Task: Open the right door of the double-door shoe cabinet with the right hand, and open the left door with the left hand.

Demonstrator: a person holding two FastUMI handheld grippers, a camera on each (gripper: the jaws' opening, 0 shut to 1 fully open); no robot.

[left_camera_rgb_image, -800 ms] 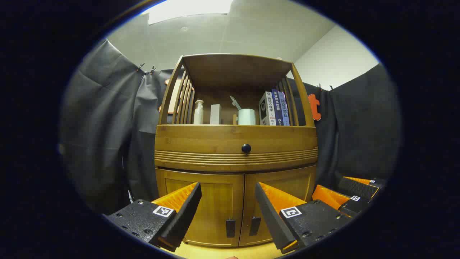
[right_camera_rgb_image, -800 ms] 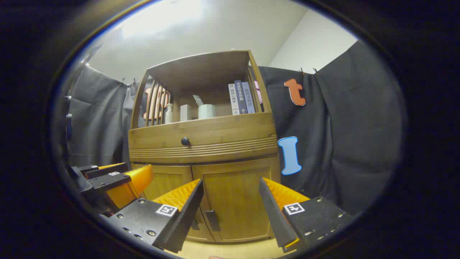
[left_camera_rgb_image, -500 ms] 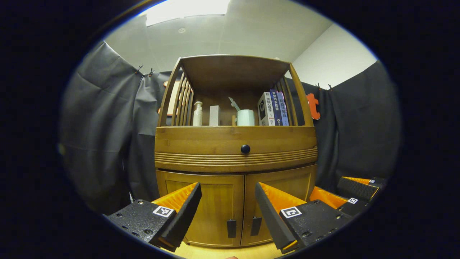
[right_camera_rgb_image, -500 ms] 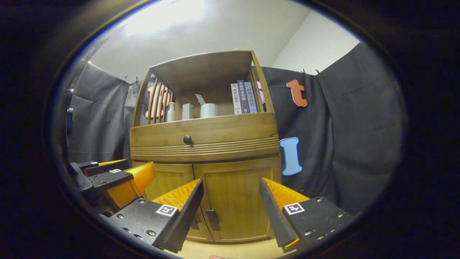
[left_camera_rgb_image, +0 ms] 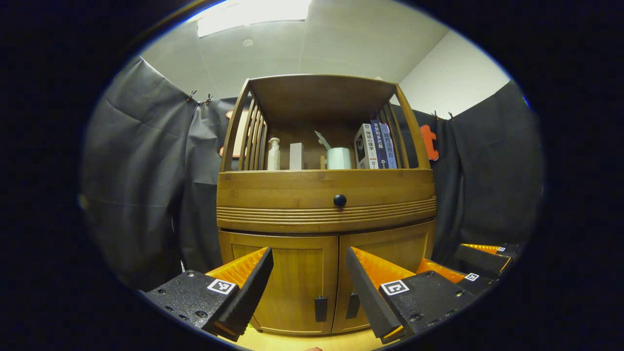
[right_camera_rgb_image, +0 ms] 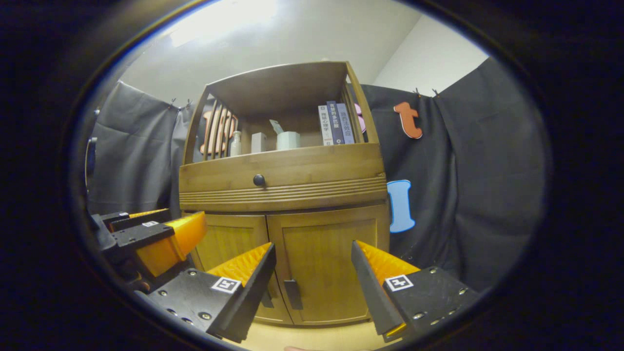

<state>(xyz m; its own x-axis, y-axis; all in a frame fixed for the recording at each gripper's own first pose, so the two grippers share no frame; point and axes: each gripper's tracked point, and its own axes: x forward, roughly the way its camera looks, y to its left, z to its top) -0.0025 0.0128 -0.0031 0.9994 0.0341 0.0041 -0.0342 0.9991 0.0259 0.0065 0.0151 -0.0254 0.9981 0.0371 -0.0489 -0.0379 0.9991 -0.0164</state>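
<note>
Both doors of the cabinet [left_camera_rgb_image: 325, 204] sit closed; the left gripper [left_camera_rgb_image: 309, 278] and right gripper [right_camera_rgb_image: 313, 273] hover spread wide, grasping nothing.

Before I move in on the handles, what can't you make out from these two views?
- Inside the cabinet: both doors are shut, in both views.
- Left door handle: right gripper view, partly behind the right gripper.
- Right door: left gripper view, lower part covered by the left gripper's finger.
</note>
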